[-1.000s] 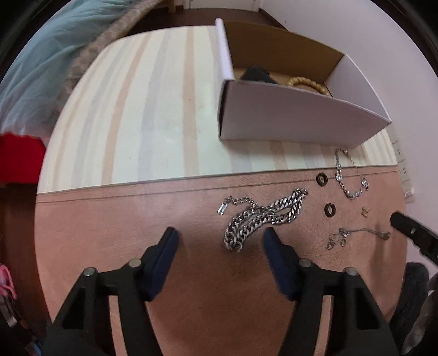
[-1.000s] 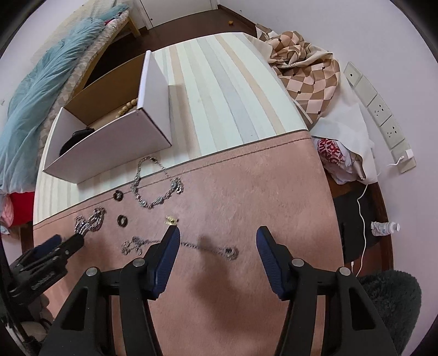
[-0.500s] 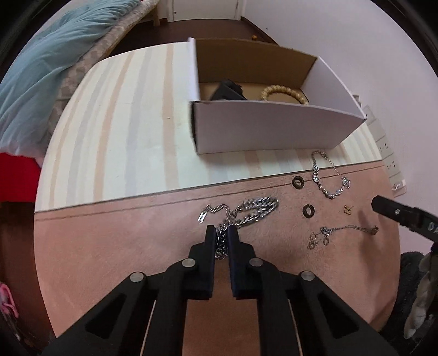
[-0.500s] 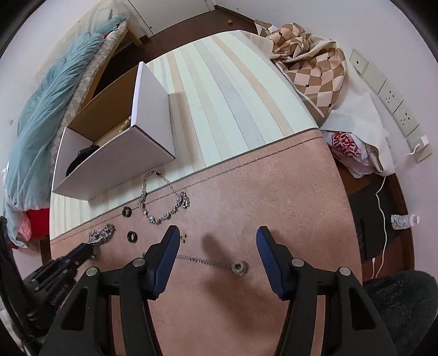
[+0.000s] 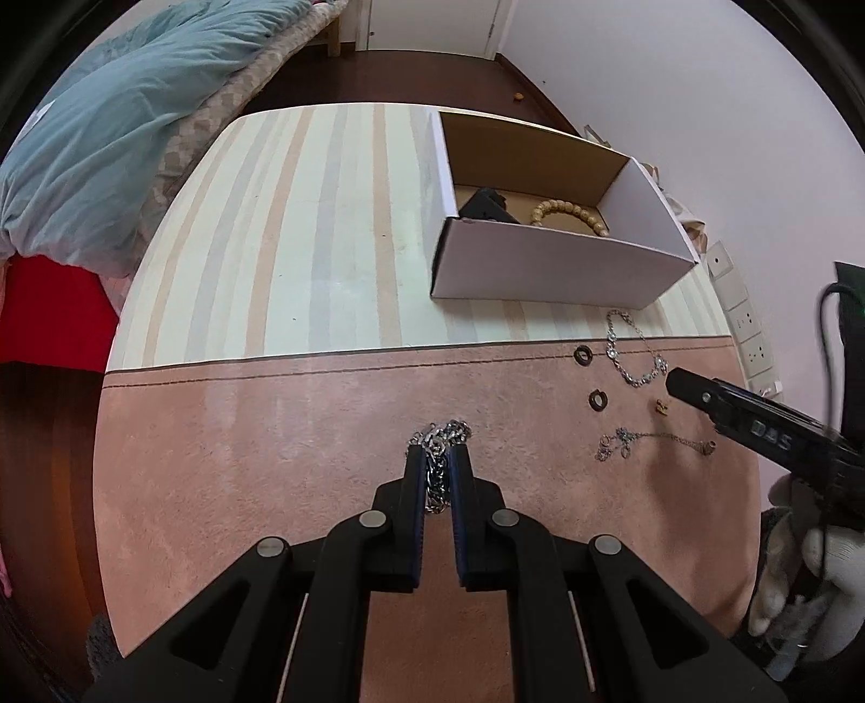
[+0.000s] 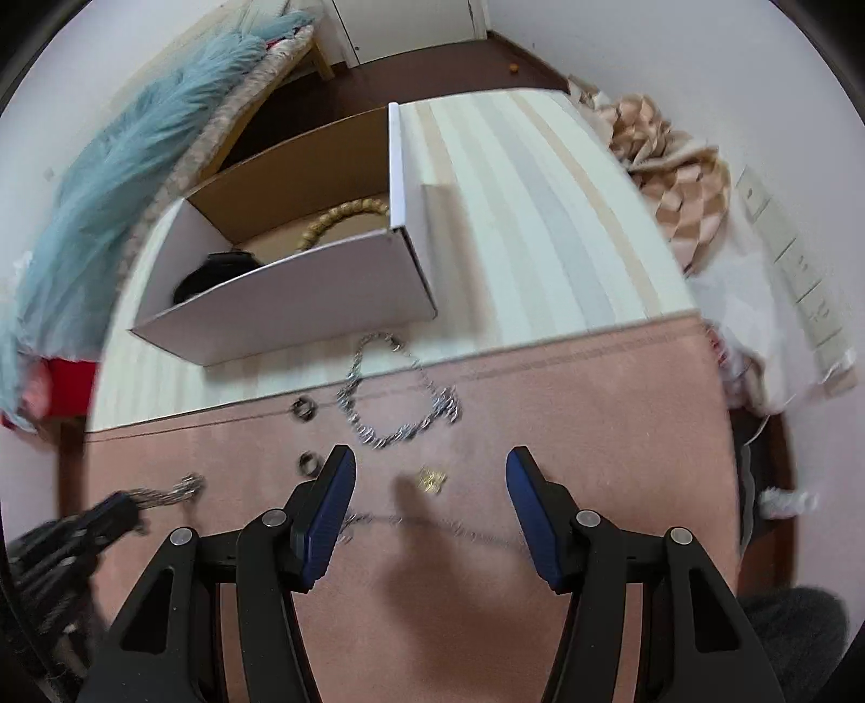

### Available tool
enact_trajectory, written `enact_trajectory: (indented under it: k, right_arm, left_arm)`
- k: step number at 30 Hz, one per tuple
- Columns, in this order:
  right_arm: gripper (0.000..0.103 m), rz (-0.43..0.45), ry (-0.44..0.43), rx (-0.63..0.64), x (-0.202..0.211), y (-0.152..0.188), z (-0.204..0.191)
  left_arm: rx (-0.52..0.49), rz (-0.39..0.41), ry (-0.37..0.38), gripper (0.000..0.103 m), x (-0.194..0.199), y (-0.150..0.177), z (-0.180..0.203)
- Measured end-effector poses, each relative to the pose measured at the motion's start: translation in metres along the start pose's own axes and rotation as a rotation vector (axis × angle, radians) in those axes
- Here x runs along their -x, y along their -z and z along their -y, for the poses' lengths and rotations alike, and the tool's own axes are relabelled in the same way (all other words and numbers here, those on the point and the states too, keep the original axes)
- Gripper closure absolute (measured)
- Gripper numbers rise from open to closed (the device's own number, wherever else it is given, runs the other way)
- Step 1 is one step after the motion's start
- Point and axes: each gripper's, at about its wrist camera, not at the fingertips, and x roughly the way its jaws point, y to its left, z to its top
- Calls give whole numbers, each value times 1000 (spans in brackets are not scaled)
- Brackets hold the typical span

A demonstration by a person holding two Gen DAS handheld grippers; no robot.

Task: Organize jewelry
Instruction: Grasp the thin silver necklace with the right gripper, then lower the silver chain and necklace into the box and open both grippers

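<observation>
Pink mat (image 5: 281, 432), cream, grey and tan striped cloth (image 5: 303, 238), white box (image 5: 557, 265) with brown inside, silver chain (image 5: 440, 459), tan bead bracelet (image 5: 567, 211), blue-padded black left hand-held gripper (image 5: 438, 459)

Box (image 5: 546, 265) front wall hides part of bead bracelet (image 5: 567, 212); right wrist view motion-blurred.

I am working in a home bedroom. Behind my counter (image 5: 303, 259), with its striped and pink cloth, a bed (image 5: 254, 75) carries a rumpled blue duvet (image 5: 108, 135). Beyond the bed are dark wood floor (image 5: 432, 81) and a white door (image 5: 432, 24). Right of the counter, wall sockets (image 5: 749, 330) and a checked cloth (image 6: 681, 178) show.
</observation>
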Motion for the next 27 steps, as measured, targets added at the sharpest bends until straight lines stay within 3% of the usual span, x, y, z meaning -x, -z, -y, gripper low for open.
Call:
enact_trajectory:
  k: [4,7,8,11,18,27]
  right_arm:
    - [43,-32,13,-36,-19,-11,7]
    - [48,-16,38,14,-22,-13,-3]
    - [56,-10,58,36,-22,-13,-7]
    - [98,17,103,97,-21,-8,-16]
    - [98,15,-3,20,-3,-3,-3]
    - [98,128,-188,-17,80,-16,-4]
  left_arm:
    - [24,-6,3,97,-6,-4,-1]
    - [36,-12,9,97,-10,-6,0]
    - [38,-14,10,97,-11,-7,1]
    - [35,-15,11,97,-13,-8,4]
    - [33,-4,36,97,-3,-10,6]
    - [35,66,154,97,50,-37,10]
